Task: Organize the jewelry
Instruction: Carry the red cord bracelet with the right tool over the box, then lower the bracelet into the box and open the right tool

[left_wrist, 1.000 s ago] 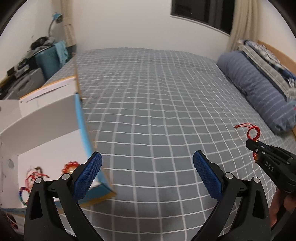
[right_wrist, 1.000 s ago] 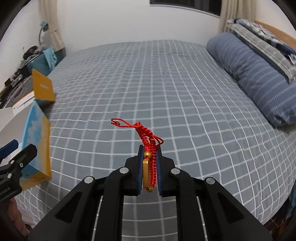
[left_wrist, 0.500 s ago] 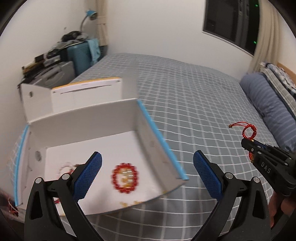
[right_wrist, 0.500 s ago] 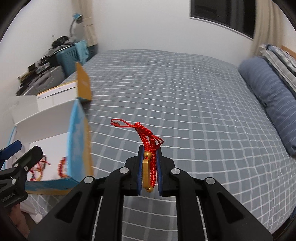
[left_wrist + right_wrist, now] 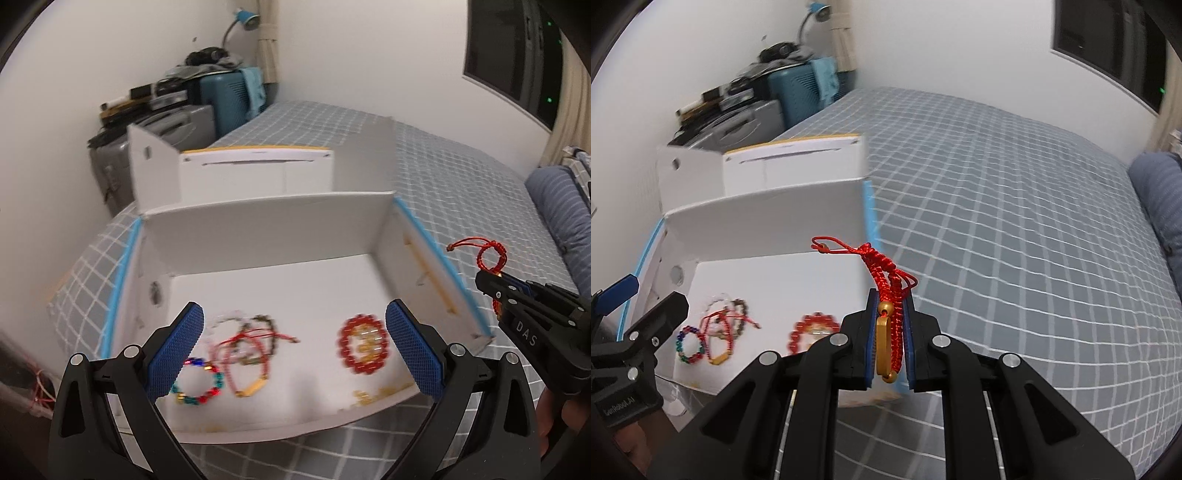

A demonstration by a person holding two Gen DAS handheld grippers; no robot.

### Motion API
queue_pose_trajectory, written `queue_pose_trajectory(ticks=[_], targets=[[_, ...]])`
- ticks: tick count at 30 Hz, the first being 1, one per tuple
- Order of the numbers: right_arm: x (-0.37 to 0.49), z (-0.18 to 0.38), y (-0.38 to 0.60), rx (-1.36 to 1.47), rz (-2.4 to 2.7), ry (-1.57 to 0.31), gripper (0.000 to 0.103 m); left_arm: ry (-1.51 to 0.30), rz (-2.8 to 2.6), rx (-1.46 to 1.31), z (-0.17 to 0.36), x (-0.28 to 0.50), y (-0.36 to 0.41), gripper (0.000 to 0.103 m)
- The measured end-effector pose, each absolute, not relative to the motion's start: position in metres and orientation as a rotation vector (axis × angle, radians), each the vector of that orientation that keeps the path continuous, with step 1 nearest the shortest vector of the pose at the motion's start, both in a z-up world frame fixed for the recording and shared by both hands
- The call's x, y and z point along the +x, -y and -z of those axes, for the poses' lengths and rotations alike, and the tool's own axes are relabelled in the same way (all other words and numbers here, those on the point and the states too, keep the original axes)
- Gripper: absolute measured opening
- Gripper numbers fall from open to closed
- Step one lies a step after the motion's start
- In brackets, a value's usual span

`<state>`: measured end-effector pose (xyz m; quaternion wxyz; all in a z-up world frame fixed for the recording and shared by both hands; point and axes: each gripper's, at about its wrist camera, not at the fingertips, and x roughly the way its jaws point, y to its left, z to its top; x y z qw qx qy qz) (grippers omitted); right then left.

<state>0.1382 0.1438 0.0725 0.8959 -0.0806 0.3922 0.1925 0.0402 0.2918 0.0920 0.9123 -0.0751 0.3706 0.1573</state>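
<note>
An open white cardboard box [image 5: 266, 225] with blue edges sits on the checked bed; it also shows in the right wrist view [image 5: 768, 218]. Inside lie a red bead bracelet [image 5: 364, 345], a multicoloured bead bracelet [image 5: 197, 384] and a tangle of red cord bracelets [image 5: 251, 343]. My left gripper [image 5: 293, 350] is open and empty, just above the box's near side. My right gripper [image 5: 889, 343] is shut on a red braided cord bracelet [image 5: 886, 284] with a gold charm, held in the air just right of the box; it also shows in the left wrist view [image 5: 487, 254].
The grey checked bedspread [image 5: 1015, 229] stretches to the right. A blue striped pillow [image 5: 565, 206] lies at the far right. Suitcases and clutter [image 5: 166, 122] stand against the wall behind the box. A dark window [image 5: 517, 55] is at the upper right.
Both grippers have swung left toward the box, which now fills the left wrist view. The right gripper still holds the red cord bracelet.
</note>
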Motion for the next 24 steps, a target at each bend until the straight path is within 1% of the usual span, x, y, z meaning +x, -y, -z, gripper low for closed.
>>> queue_pose_trajectory(ticks=[10,16,18,21,22,24], targets=[[0.139,-0.044,-0.2,-0.208,-0.443,-0.871,0.011,-0.79,-0.386,-0.188,-0.076,0.021,-0.339,0.097],[0.144,-0.032,-0.211,-0.226,-0.436,-0.895,0.011,-0.795,-0.389,-0.185,-0.072,0.02,-0.346,0.097],[0.145,-0.03,-0.213,-0.229,-0.435,-0.898,0.014,-0.796,-0.39,-0.182,-0.071,0.02,-0.346,0.097],[0.147,-0.029,-0.214,-0.236,-0.432,-0.899,0.014,-0.8,-0.391,-0.179,-0.07,0.02,-0.347,0.097],[0.147,-0.029,-0.214,-0.236,-0.43,-0.898,0.015,-0.801,-0.392,-0.178,-0.069,0.021,-0.348,0.097],[0.147,-0.03,-0.213,-0.233,-0.426,-0.892,0.03,-0.802,-0.392,-0.179,-0.069,0.021,-0.349,0.097]])
